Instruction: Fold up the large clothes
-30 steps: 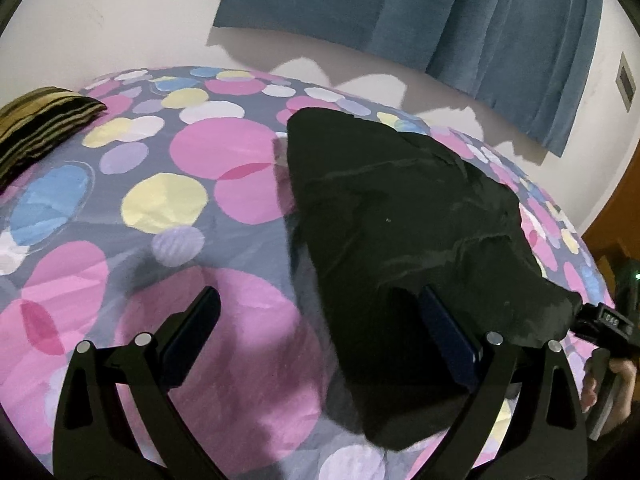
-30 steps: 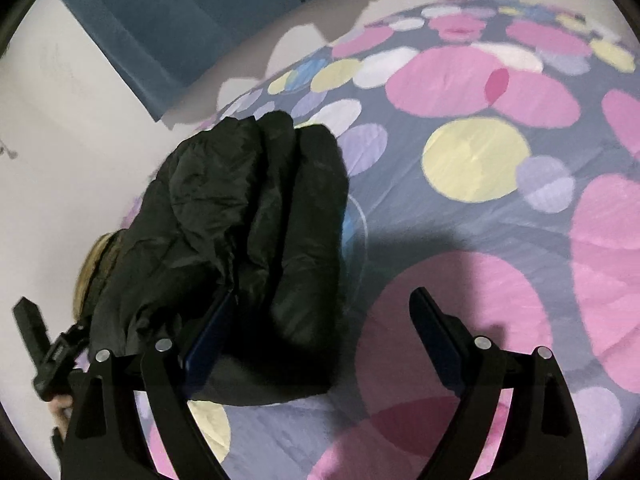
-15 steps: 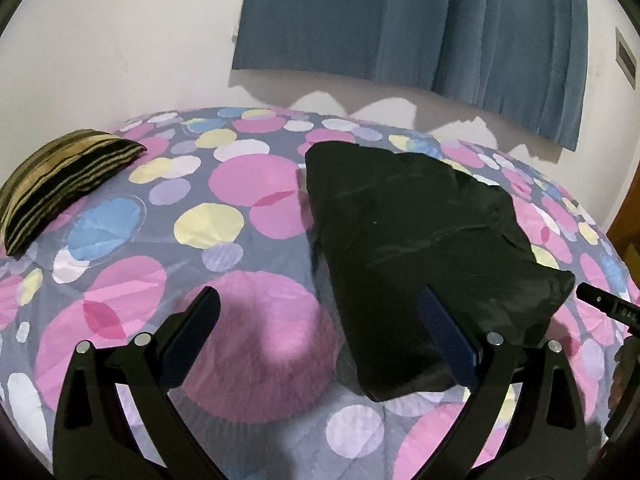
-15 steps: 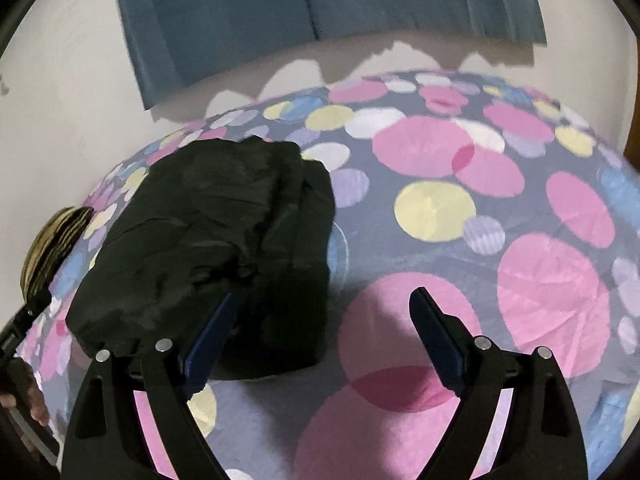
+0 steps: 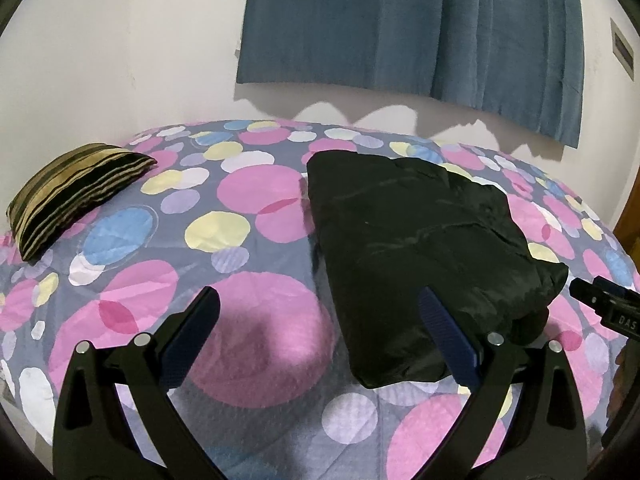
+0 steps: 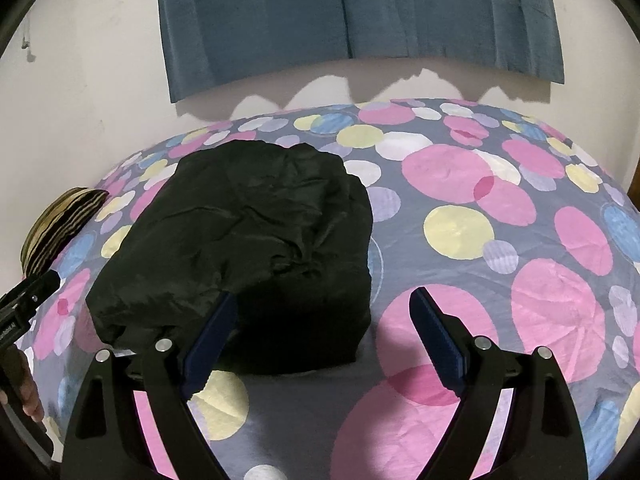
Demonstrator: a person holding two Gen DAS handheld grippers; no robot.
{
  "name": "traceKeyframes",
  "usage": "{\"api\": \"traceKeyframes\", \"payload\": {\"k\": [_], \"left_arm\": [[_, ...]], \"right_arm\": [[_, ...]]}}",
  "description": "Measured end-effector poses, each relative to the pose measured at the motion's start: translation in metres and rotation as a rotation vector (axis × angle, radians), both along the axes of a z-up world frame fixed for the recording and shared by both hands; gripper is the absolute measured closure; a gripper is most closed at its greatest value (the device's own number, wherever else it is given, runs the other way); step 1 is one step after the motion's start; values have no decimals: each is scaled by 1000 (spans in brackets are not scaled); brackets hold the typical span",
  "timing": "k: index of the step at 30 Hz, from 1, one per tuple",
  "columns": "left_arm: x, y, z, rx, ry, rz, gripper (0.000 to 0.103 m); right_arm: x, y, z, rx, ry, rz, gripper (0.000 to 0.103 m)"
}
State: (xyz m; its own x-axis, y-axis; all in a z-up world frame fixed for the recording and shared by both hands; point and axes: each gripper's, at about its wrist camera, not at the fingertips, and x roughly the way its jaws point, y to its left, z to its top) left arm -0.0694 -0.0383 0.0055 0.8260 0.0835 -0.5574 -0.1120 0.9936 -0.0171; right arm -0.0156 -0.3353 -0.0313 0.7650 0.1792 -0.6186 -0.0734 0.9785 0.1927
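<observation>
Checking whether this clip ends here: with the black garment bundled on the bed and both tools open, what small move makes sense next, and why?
Probably draw both tools clear. The black puffy garment lies as a compact folded bundle on the polka-dot bedspread; left tool and right tool stand open, holding nothing.

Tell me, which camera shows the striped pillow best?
The left wrist view: the striped pillow lies whole on the spotted bedspread. The right wrist view shows only part of it, at the picture's left.

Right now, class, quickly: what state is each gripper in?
Left gripper: open, holding nothing.
Right gripper: open, holding nothing; black folded garment lies free on the bed.
</observation>
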Motion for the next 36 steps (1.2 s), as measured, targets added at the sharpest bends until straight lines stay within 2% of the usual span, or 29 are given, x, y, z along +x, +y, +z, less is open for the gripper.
{"api": "traceKeyframes", "payload": {"k": [15, 28, 36], "left_arm": [[1, -3, -2, -1, 5, 8, 4], [8, -1, -9, -5, 62, 13, 3], [2, -3, -2, -7, 31, 19, 4]], "right_arm": [[-1, 8, -3, -27, -23, 5, 16], [-1, 8, -5, -26, -23, 3, 16], [-1, 9, -6, -24, -26, 4, 16]]}}
